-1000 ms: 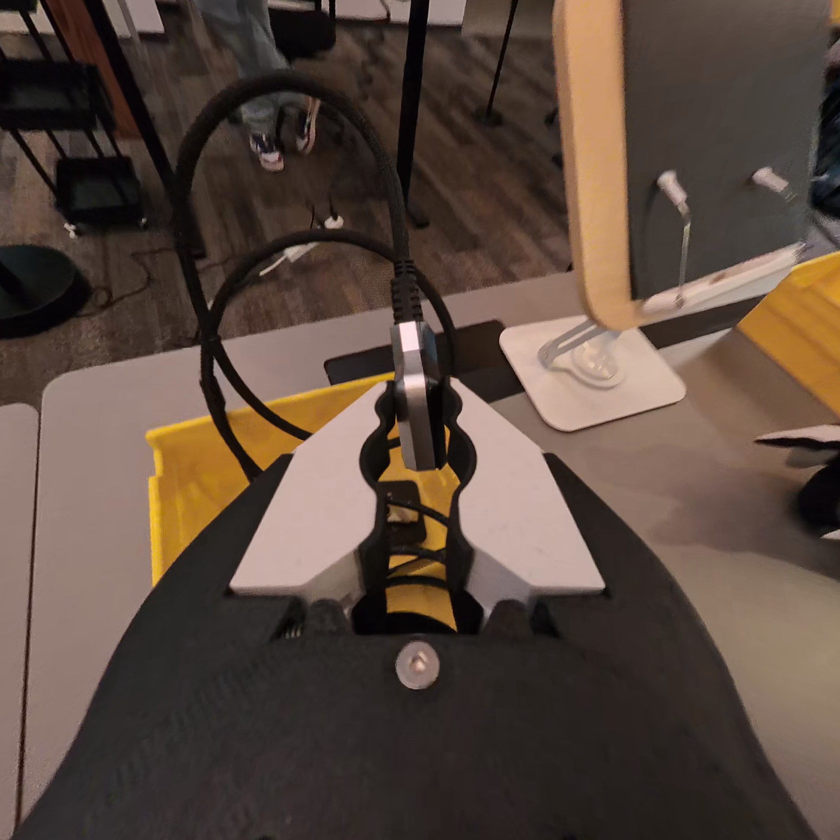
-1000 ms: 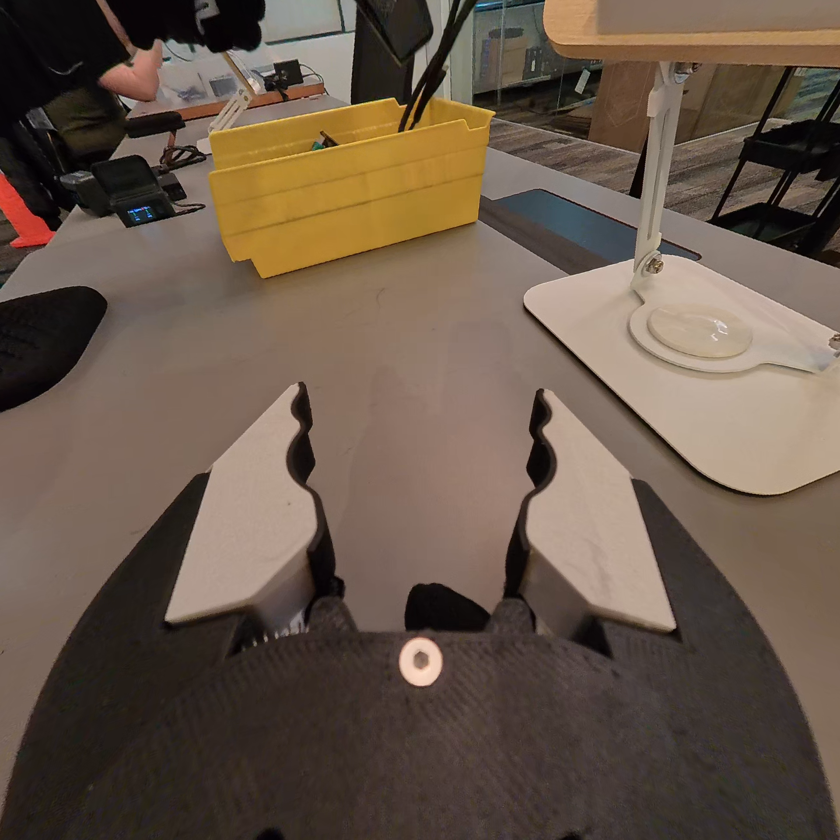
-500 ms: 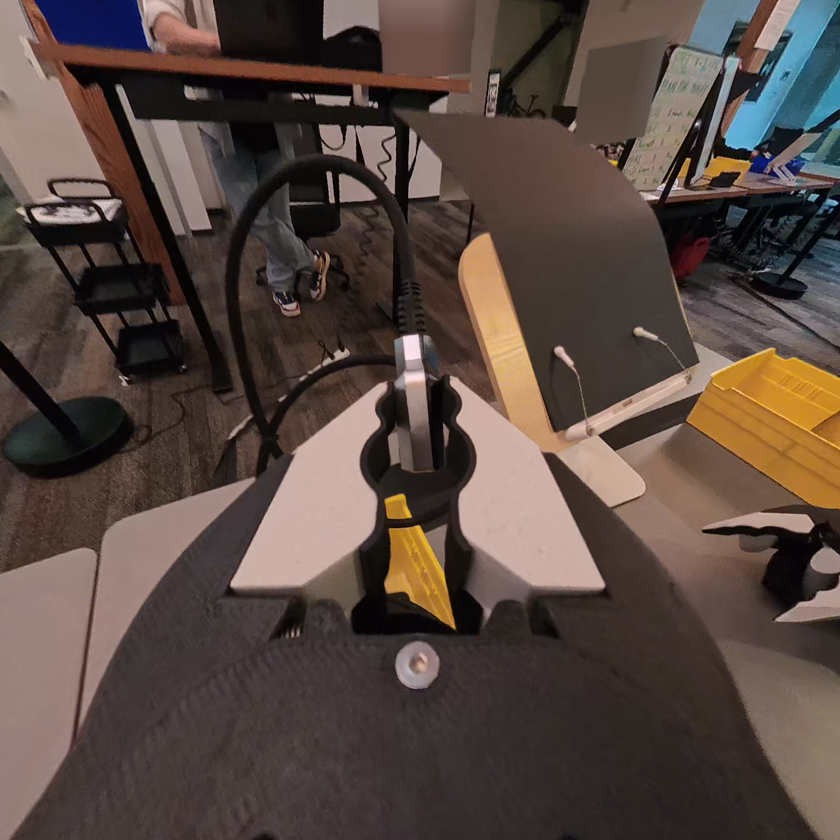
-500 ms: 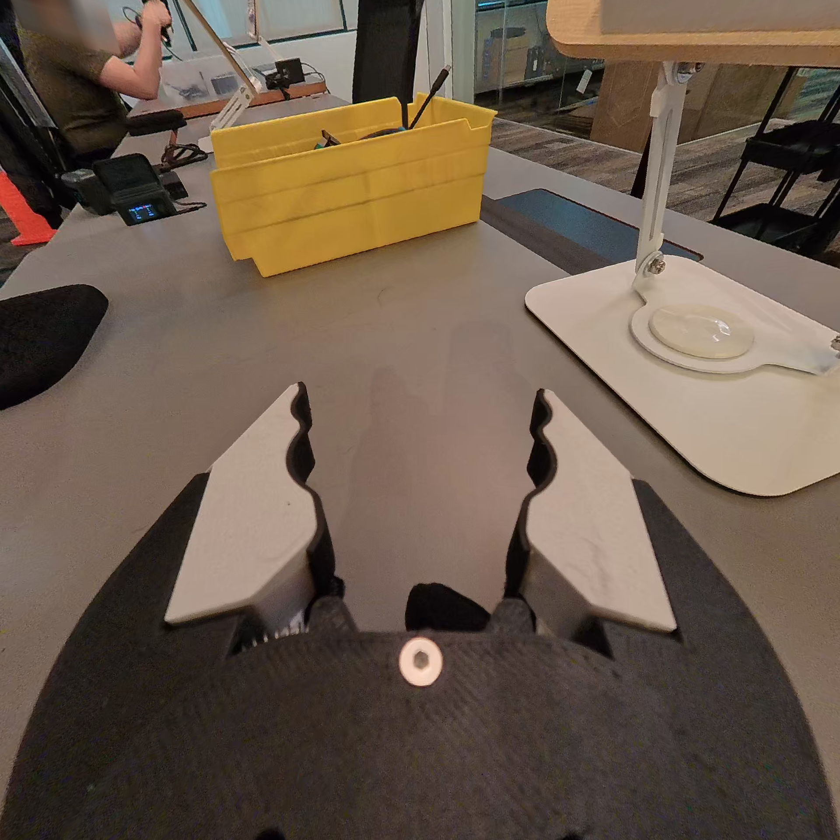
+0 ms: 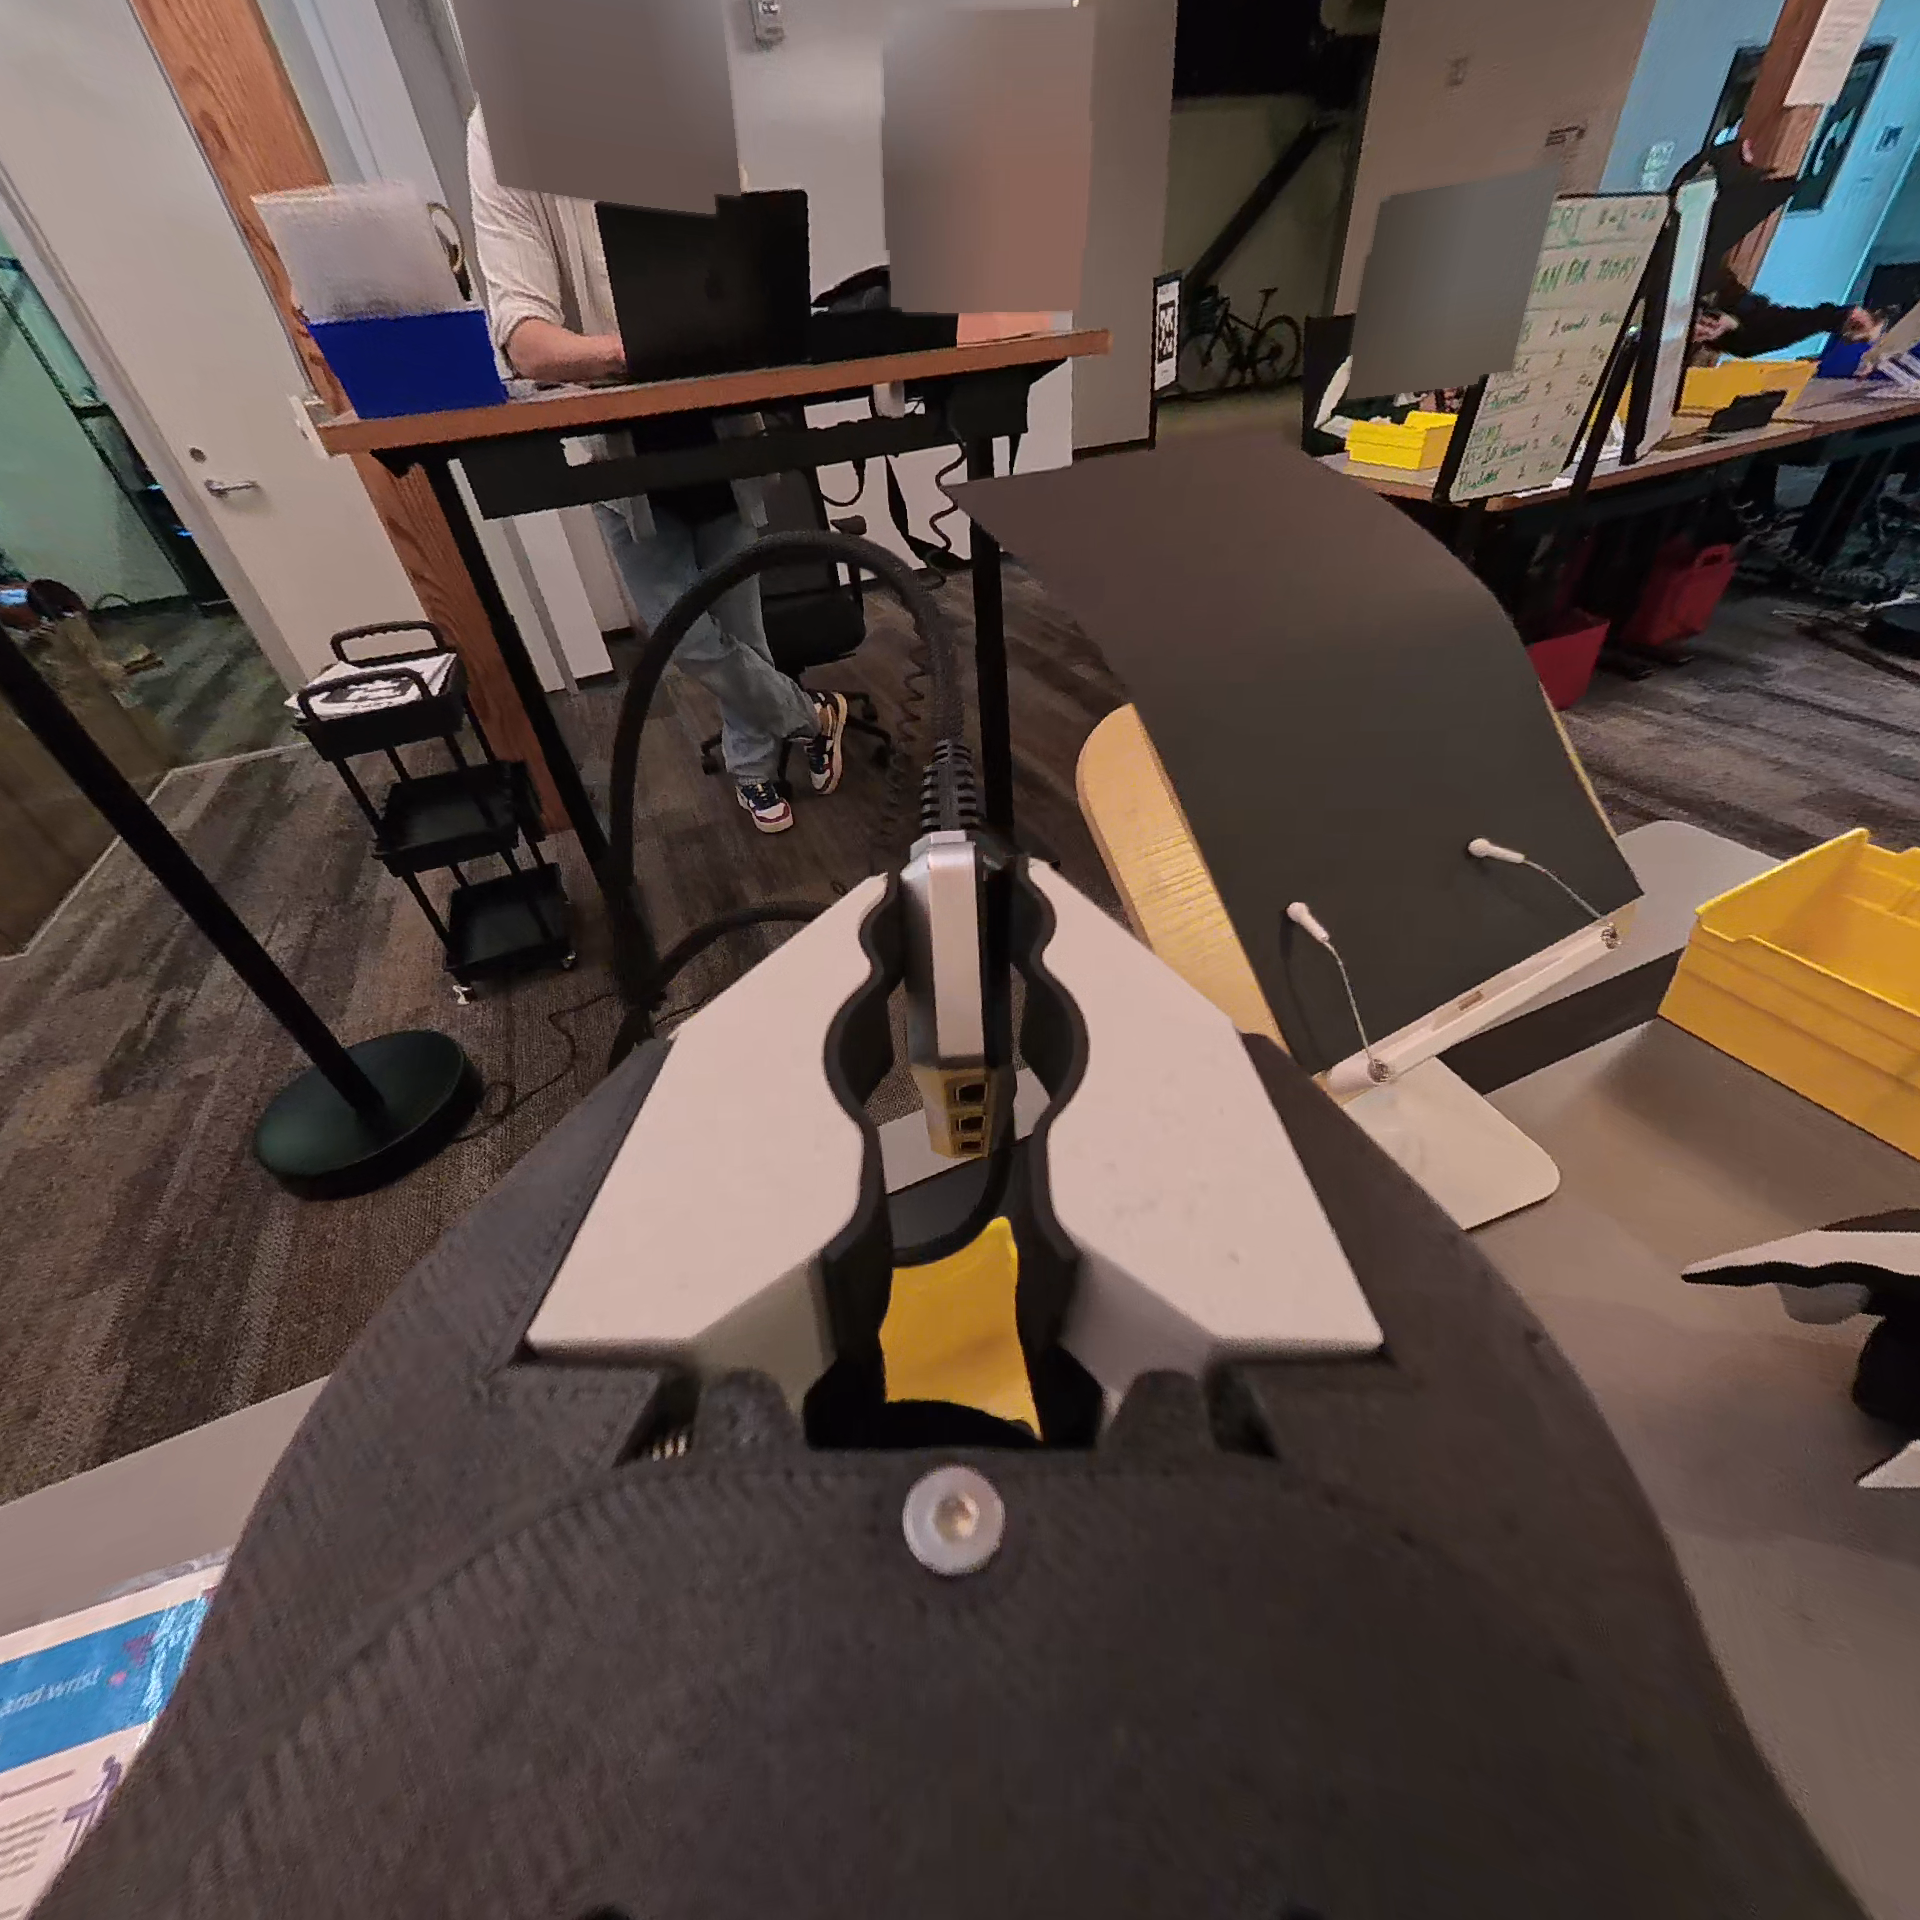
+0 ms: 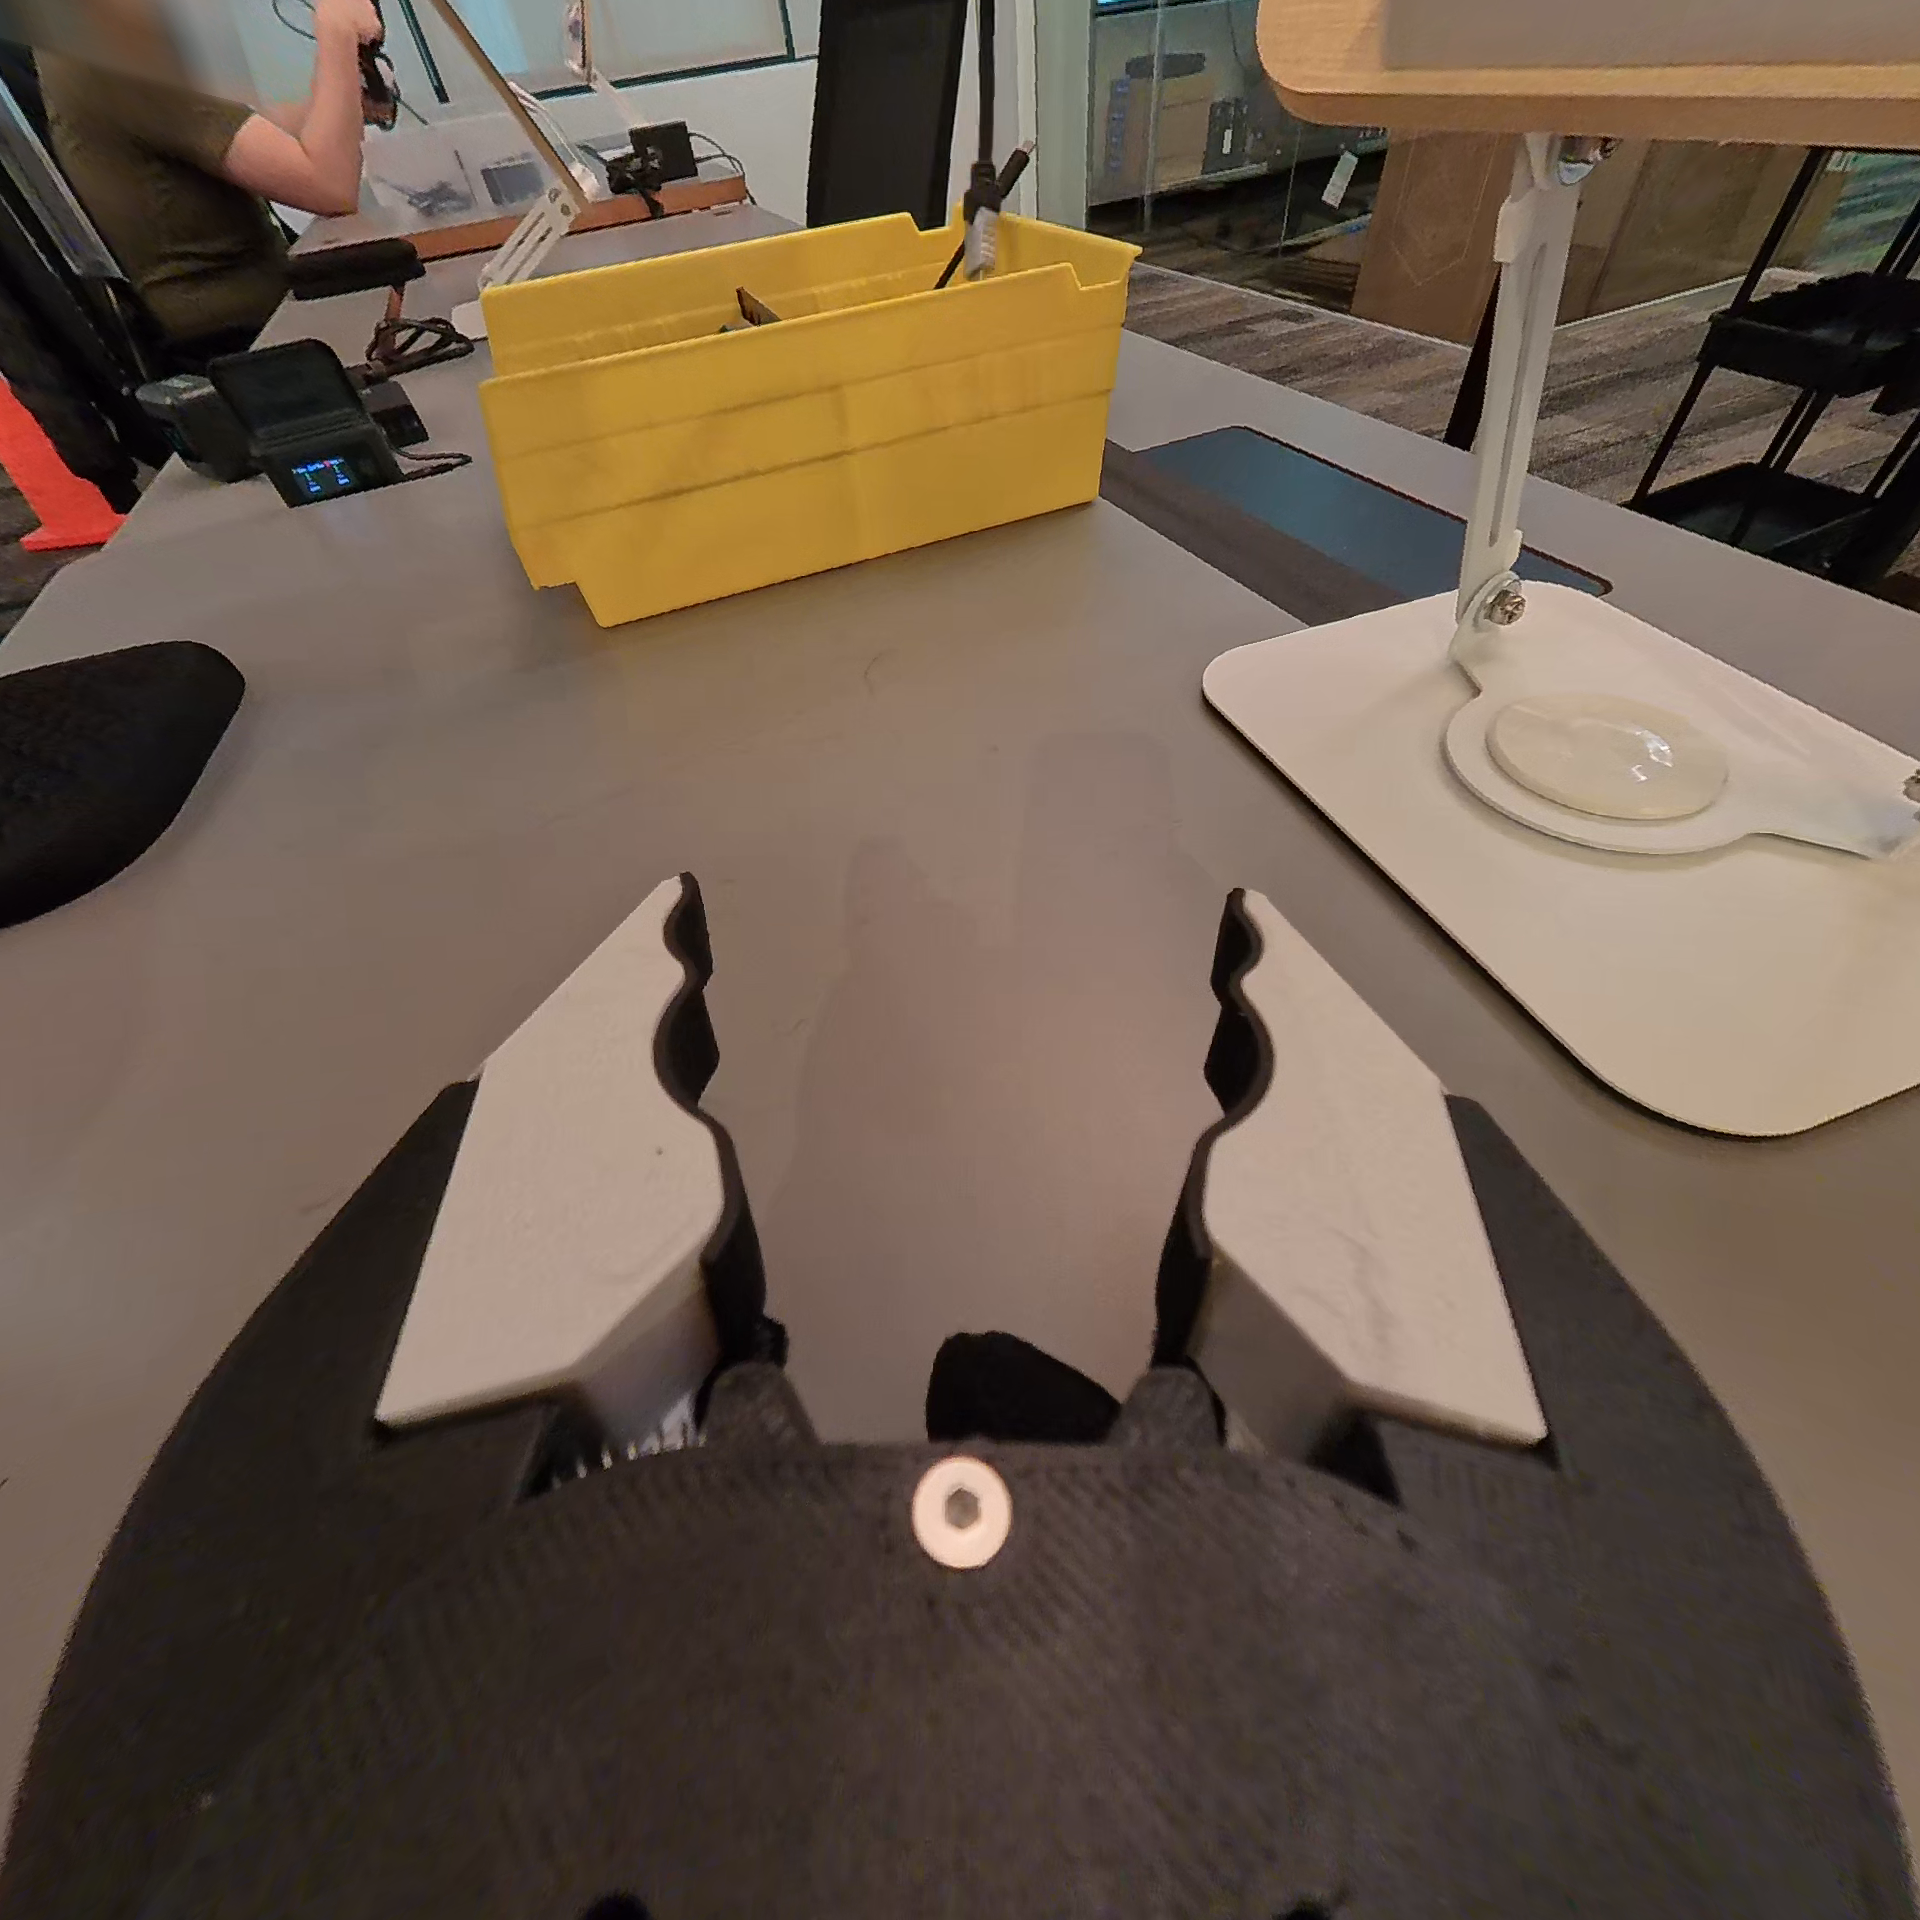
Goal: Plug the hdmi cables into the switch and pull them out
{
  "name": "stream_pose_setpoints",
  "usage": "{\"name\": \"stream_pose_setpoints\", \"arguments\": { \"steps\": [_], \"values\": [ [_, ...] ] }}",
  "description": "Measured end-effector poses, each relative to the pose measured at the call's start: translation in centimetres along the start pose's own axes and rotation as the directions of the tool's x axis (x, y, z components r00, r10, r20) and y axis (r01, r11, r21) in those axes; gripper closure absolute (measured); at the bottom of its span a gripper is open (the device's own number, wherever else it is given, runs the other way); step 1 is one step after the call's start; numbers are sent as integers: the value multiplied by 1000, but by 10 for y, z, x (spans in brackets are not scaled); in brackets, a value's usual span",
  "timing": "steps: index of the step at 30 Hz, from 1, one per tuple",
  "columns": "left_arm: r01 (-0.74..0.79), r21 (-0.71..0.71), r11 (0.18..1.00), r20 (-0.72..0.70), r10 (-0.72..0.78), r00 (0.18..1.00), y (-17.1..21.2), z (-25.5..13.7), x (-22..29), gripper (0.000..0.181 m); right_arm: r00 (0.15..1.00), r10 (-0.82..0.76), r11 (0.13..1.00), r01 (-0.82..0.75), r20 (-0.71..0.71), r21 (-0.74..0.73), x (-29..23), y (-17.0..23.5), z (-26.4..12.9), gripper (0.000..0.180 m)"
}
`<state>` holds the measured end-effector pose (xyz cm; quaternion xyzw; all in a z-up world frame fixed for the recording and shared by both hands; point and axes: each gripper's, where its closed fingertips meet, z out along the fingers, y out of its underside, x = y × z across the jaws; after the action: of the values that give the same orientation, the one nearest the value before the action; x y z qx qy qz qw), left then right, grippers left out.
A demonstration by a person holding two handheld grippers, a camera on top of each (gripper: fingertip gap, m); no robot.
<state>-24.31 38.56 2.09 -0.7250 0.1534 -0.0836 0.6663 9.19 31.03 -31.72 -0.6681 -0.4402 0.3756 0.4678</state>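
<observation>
My left gripper (image 5: pixel 956 894) is shut on a silver HDMI switch (image 5: pixel 948 966), held on edge high above the table. The switch's gold port face points back toward the camera. Its black braided cable (image 5: pixel 665 727) loops up and down to the left. A yellow bin (image 6: pixel 800 447) stands at the far middle of the grey table (image 6: pixel 935 748); a cable end (image 6: pixel 982 223) hangs above its right end. My right gripper (image 6: pixel 961 904) is open and empty, low over the table. It also shows at the right edge of the left wrist view (image 5: pixel 1829 1278).
A white stand base (image 6: pixel 1558 831) lies right of my right gripper and carries a tilted, wood-edged black board (image 5: pixel 1299 675). A second yellow bin (image 5: pixel 1808 977) sits at the far right. A black pad (image 6: pixel 94 758) and a small screen device (image 6: pixel 312 436) are at the left. The left gripper's tips are roughly 50 centimeters from the right gripper's.
My left gripper has risen and tilted up with the switch, away from the yellow bin, drawing the cable up. The right gripper has not moved.
</observation>
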Motion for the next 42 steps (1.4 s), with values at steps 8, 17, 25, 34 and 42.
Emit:
{"name": "stream_pose_setpoints", "arguments": {
  "steps": [8,17,25,34,42],
  "values": [
    [-18,49,999,-101,23,995,-22,-15,51,163,1000,-1,1000,1,0,-1,0,0,0,84],
    [-61,146,987,-210,91,973,-73,-49,113,163,1000,-5,1000,5,-2,-3,0,1,0,84],
    [-148,148,978,-330,190,925,-84,-75,180,163,1000,-4,1000,4,-4,0,0,0,0,84],
    [-145,15,989,-488,133,863,-17,-66,239,163,997,63,996,-60,-51,64,15,-7,-11,84],
    [-145,-186,972,-615,0,789,97,-29,291,163,985,117,979,-93,-127,183,37,-25,-34,87]
  ]
}}
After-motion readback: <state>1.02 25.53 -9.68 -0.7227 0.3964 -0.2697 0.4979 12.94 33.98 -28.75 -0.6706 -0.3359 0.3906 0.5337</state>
